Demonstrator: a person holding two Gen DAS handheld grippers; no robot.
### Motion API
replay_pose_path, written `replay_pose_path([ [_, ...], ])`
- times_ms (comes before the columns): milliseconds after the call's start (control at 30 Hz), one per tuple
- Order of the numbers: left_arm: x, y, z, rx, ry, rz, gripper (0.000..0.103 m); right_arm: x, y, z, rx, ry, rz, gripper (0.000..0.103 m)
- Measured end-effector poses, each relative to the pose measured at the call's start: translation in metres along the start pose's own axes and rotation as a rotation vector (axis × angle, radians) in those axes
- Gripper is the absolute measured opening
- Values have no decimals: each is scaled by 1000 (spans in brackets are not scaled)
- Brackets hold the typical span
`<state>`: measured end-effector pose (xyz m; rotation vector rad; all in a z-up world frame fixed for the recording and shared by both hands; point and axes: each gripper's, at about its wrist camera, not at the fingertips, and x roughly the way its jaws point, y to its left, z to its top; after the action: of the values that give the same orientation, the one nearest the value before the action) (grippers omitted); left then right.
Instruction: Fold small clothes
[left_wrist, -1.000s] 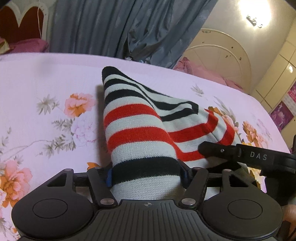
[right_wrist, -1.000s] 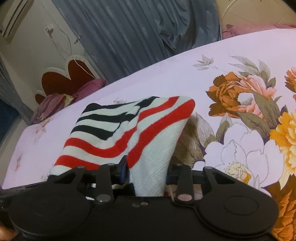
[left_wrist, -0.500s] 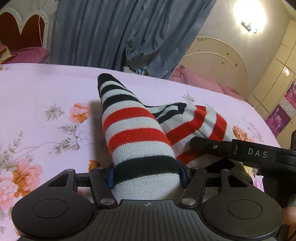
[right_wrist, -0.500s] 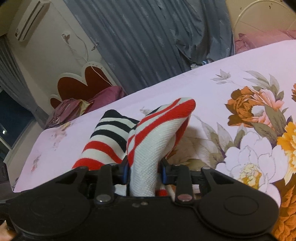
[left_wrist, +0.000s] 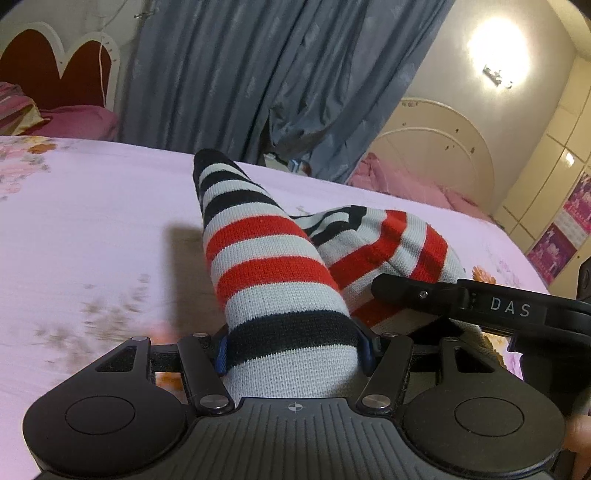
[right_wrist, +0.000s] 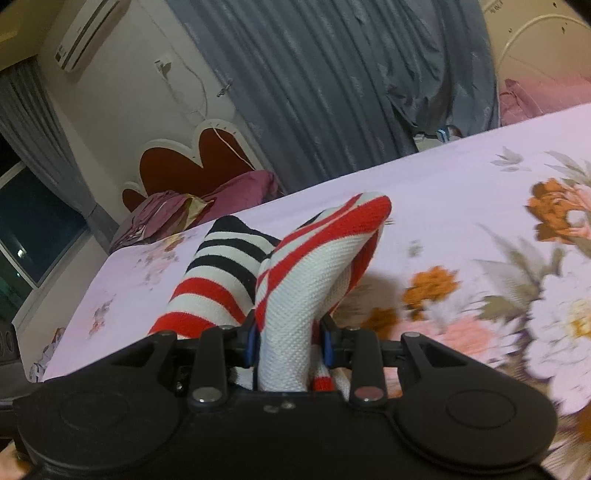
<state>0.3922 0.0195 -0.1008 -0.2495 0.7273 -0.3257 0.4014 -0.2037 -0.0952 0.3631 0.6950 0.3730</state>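
1. The left hand-held gripper (left_wrist: 295, 345) is closed partway on a thick bunch of the striped knit garment (left_wrist: 273, 273); its blue pads press the cloth on both sides at a black band, so the grip is firm and the gap is filled by fabric.
2. The right hand-held gripper (right_wrist: 290, 341) pinches a narrower fold of the same garment (right_wrist: 314, 273), pads tight against white and red knit.
3. From each hand-held gripper the garment runs straight ahead and slightly upward, then droops toward the bed (left_wrist: 92, 229). Its long axis lies along each gripper's pointing line, with the far tips hanging forward, beyond the fingers.
4. In the left wrist view the right hand-held gripper's finger (left_wrist: 417, 291) sits just right of the left one, almost level with it, with the second lobe of cloth under it. The two grips are close together, side by side, neither clearly nearer the far end.
5. Judging by this, the coming move turns on carrying both held corners forward over the drooping far part, so the fold lands ahead of the grippers on the floral sheet (right_wrist: 480, 206).
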Motion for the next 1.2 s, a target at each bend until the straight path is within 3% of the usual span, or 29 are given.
replay_pose_path([
  [233,-32,96,6,-4,2,-40,60,39,85,-26,9,-24,-51,31],
  [400,-55,163,16,-15,-12,-9,60,80,142,-38,18,-23,-22,31],
  [600,-59,228,28,-35,-24,33,60,131,179,-38,20,0,21,31],
  [933,-26,284,41,-76,-37,56,60,190,201,-29,-28,34,32,31],
  [1200,-2,321,19,-127,-4,89,65,212,168,-37,24,108,-10,35],
])
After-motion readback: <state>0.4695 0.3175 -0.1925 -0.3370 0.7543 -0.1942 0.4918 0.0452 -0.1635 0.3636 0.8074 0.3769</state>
